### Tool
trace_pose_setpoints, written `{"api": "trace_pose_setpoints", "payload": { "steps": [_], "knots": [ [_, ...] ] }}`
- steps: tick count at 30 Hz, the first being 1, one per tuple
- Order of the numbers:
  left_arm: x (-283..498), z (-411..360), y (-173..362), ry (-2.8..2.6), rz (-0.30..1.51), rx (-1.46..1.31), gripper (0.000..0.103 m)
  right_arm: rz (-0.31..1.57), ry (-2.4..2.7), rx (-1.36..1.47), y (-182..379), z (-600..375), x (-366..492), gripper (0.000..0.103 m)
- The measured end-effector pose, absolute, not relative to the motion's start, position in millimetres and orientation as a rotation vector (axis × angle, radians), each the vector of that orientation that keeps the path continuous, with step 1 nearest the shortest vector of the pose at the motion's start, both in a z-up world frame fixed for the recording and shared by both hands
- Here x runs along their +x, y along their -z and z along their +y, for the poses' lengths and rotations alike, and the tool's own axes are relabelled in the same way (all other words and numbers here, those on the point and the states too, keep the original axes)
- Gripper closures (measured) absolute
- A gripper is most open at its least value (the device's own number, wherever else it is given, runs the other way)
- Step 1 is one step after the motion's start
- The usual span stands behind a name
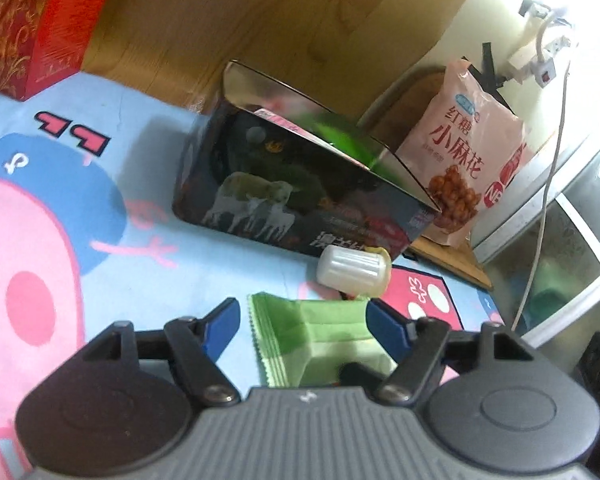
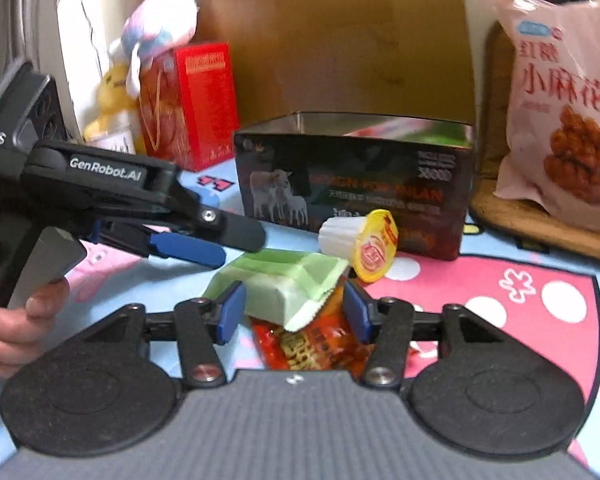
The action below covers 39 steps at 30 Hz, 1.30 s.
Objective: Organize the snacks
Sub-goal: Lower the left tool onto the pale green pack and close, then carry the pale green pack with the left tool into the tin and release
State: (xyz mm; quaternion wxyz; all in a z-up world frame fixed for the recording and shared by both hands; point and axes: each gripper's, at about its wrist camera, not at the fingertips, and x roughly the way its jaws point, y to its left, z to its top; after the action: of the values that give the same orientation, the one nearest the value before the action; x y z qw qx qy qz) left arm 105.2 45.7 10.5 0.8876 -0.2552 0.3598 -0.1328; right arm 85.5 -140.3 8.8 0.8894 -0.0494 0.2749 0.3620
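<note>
A green snack packet (image 1: 320, 340) (image 2: 284, 282) lies on the cartoon mat, partly over a red snack packet (image 2: 308, 344). A white jelly cup (image 1: 354, 270) (image 2: 356, 242) with a yellow lid lies on its side just beyond them. Behind stands an open dark tin box (image 1: 300, 184) (image 2: 356, 184) with snacks inside. My left gripper (image 1: 302, 326) is open, its jaws astride the green packet; it also shows in the right wrist view (image 2: 204, 246). My right gripper (image 2: 294, 312) is open over the two packets' near ends.
A pink bag of twisted dough snacks (image 1: 466, 160) (image 2: 568, 120) leans at the right on a wooden board (image 2: 540, 220). A red gift box (image 1: 28, 28) (image 2: 192, 104) and plush toys (image 2: 152, 36) stand at the left. A white cable (image 1: 540, 216) hangs at the right.
</note>
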Motion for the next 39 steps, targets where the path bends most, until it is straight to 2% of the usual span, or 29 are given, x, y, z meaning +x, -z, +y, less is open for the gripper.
{"api": "trace_pose_setpoints", "payload": {
  "steps": [5,11,16,22,27,30,35,39],
  "knots": [
    [92.3,24.3,-13.1,0.267,0.727,-0.439,0.037,0.555,-0.765,-0.186,-5.8,-119.8,75.4,0.051],
    [77.6,39.1,-16.7,0.279,0.721,-0.557,0.037,0.449,-0.744,-0.216,-12.9,-117.8,47.4,0.057],
    [77.1,49.6,-50.8,0.286,0.623,-0.557,0.037,0.337,-0.743,-0.205,-32.4,-114.1,41.7,0.057],
    [126.1,47.7,-97.7,0.253,0.523,-0.42,0.037,0.227,-0.723,-0.165,-68.4,-105.6,84.1,0.057],
    [178.7,50.2,-96.2,0.19,0.527,-0.369,0.037,0.269,-0.713,-0.107,-74.4,-95.8,147.6,0.054],
    [194.0,53.4,-87.9,0.154,0.564,-0.374,0.037,0.376,-0.722,-0.139,-66.1,-86.9,173.8,0.053],
    [150.9,64.6,-92.1,0.204,0.462,-0.414,0.037,0.381,-0.695,-0.004,-71.3,-143.0,165.3,0.053],
    [133.3,55.0,-82.1,0.287,0.499,-0.414,0.037,0.409,-0.647,0.038,-61.0,-186.4,147.9,0.053]
  ]
}}
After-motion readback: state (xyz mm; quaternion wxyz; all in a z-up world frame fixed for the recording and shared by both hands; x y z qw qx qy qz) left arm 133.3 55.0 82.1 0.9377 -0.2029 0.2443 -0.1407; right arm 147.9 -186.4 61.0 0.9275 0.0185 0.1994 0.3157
